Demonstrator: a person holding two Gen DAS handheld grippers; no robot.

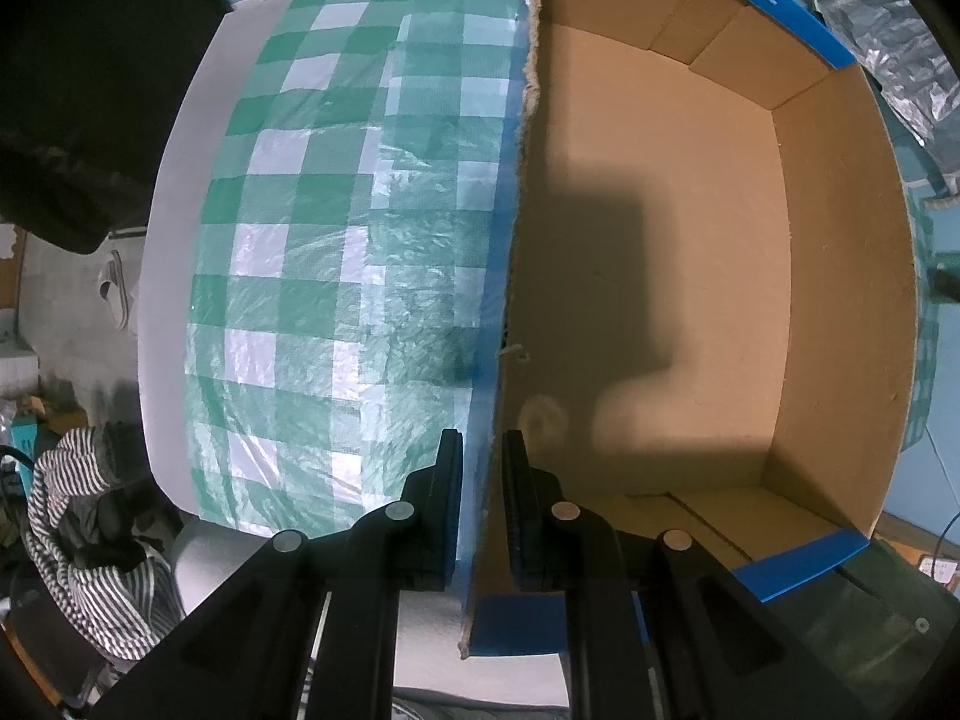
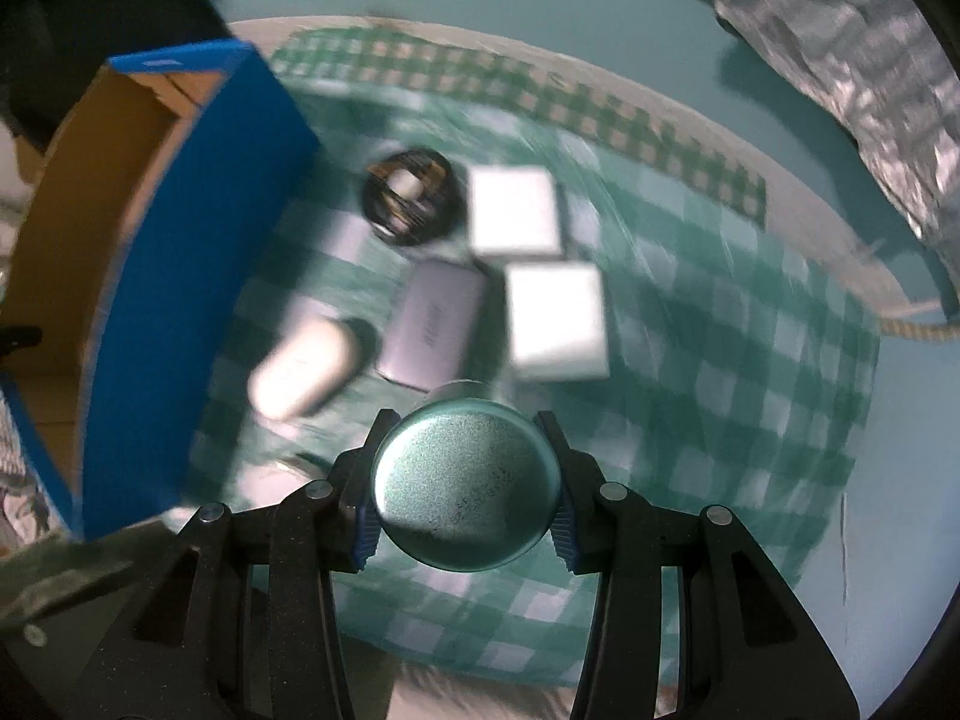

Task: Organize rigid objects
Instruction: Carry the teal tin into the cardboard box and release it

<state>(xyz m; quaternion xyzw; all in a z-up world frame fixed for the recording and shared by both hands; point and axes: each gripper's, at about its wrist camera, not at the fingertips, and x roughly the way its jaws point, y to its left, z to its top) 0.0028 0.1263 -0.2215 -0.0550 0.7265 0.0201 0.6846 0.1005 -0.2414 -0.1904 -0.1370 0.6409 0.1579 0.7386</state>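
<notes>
- cardboard box [image 1: 690, 300] wall is clamped by the left gripper [image 1: 483, 504], steadying it.
- round tin [image 2: 465, 486], gripped by the right gripper [image 2: 465, 489], should be kept level and carried clear over the blue rim.

The right tongs [image 2: 465, 489] clamp a round metal can [image 2: 467, 483] above the checked cloth [image 2: 720, 360]; two white boxes [image 2: 515, 219] lie beyond, a blue-sided carton [image 2: 198, 276] left.

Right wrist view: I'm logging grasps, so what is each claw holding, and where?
Right claw: round silver metal can, pinched across its sides. Left claw: blue-edged cardboard box, clamped on its near wall.
</notes>
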